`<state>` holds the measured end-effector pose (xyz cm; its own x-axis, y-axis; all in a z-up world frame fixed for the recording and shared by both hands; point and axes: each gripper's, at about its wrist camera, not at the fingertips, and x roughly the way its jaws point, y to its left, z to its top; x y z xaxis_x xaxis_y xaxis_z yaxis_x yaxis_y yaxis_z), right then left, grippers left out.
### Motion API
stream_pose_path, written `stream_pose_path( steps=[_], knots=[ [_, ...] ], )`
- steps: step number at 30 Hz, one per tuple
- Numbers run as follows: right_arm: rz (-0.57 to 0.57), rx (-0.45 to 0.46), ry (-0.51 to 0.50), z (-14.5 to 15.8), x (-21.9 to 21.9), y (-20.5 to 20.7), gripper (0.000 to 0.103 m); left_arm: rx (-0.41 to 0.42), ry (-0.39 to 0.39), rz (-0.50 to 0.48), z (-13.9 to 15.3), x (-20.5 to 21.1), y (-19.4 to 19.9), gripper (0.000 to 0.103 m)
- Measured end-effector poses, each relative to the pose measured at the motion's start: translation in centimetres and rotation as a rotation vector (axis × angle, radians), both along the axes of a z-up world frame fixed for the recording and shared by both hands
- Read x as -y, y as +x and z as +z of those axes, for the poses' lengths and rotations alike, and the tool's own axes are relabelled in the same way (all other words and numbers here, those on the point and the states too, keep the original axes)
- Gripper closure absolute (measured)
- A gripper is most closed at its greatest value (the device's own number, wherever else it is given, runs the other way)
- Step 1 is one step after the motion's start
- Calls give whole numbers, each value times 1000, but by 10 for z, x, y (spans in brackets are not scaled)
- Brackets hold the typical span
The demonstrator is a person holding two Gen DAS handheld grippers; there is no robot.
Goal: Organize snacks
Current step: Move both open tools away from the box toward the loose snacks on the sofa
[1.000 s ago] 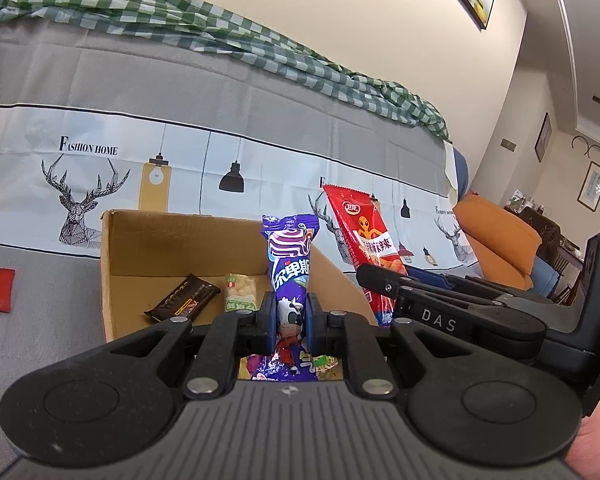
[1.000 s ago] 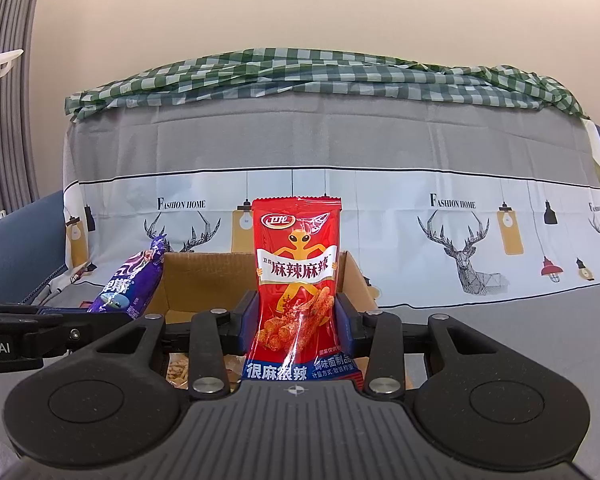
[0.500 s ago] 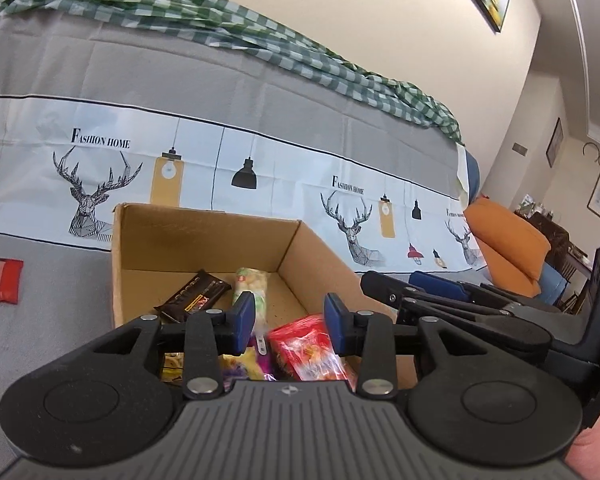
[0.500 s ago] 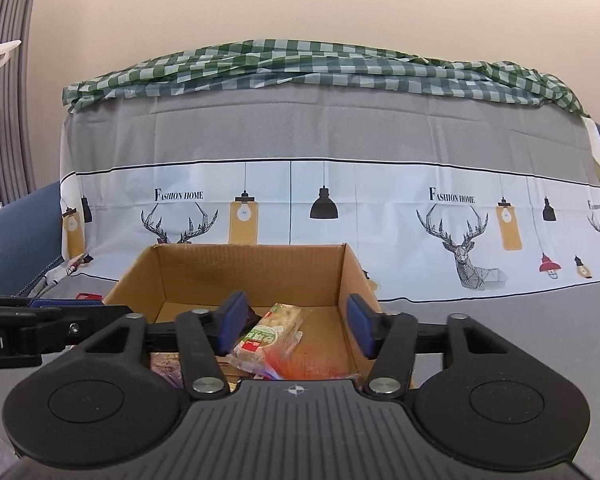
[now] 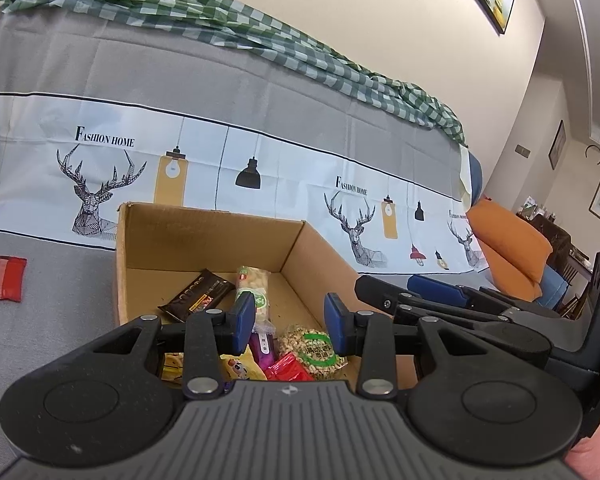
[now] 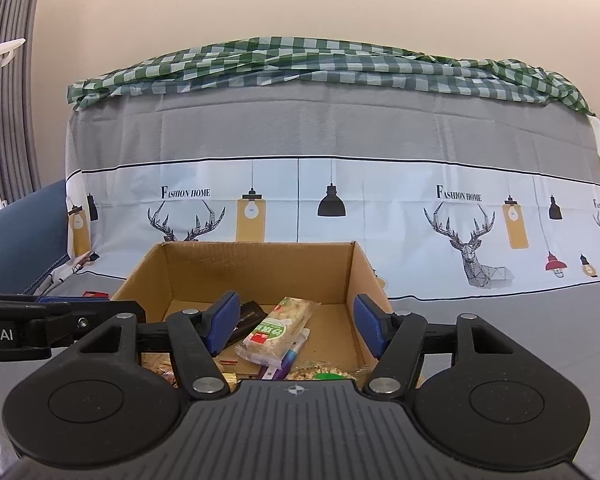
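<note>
The open brown cardboard box sits on the grey cloth right in front of me, and the snacks lie inside it. At the back lies a dark brown wrapped bar. Beside it is a long clear pack of pale puffed snack with a green label. Nearer to me are a see-through bag of nuts with a green round label, a shiny red packet, a purple packet and a yellow packet, all piled together.

My left gripper is over the near side of the box. Its blue fingers have just spread apart and nothing is between them. My right gripper is over the box too. Its fingers have just opened wider and they are empty as well.

One small red packet lies alone on the cloth, well apart from the box on its left.
</note>
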<state>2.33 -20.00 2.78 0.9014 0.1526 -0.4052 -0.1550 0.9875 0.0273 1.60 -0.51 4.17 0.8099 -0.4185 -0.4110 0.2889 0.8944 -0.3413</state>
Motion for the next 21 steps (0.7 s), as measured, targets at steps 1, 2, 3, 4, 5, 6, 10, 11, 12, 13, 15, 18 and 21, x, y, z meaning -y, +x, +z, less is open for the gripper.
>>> stream_pose_path(
  steps=[1,2,3,4,5,6,10,11,12,13,15,18,21],
  knots=[
    [2,0,0,0,-1,0,38,1,-2,1,1,-1,0,62],
    [3,1,0,0,-2,0,38,1,-3,2,1,-2,0,62],
    [4,2,0,1,-4,0,38,2,-4,3,1,-3,-1,62],
    [5,2,0,0,-5,0,38,2,-7,5,2,-4,-1,62],
    [6,1,-1,1,-7,0,38,3,-9,6,2,-6,-1,62],
    [6,1,-2,1,-10,0,38,3,-11,8,3,-7,-1,62],
    [14,3,-8,1,-21,-1,36,-1,-18,16,4,-14,-4,62],
    [16,4,-10,1,-24,-1,36,-1,-19,19,4,-16,-5,62],
    [18,4,-11,1,-28,-1,36,-1,-19,22,4,-18,-6,62],
    [20,6,-9,2,-31,-1,35,-3,-20,25,5,-21,-7,61],
    [24,9,-3,2,-37,-2,35,-12,-22,38,4,-27,-7,58],
    [22,11,16,4,-48,-3,35,-34,-40,70,3,-41,-8,54],
    [20,3,62,7,-57,-4,35,-57,-67,107,1,-57,-9,50]
  ],
)
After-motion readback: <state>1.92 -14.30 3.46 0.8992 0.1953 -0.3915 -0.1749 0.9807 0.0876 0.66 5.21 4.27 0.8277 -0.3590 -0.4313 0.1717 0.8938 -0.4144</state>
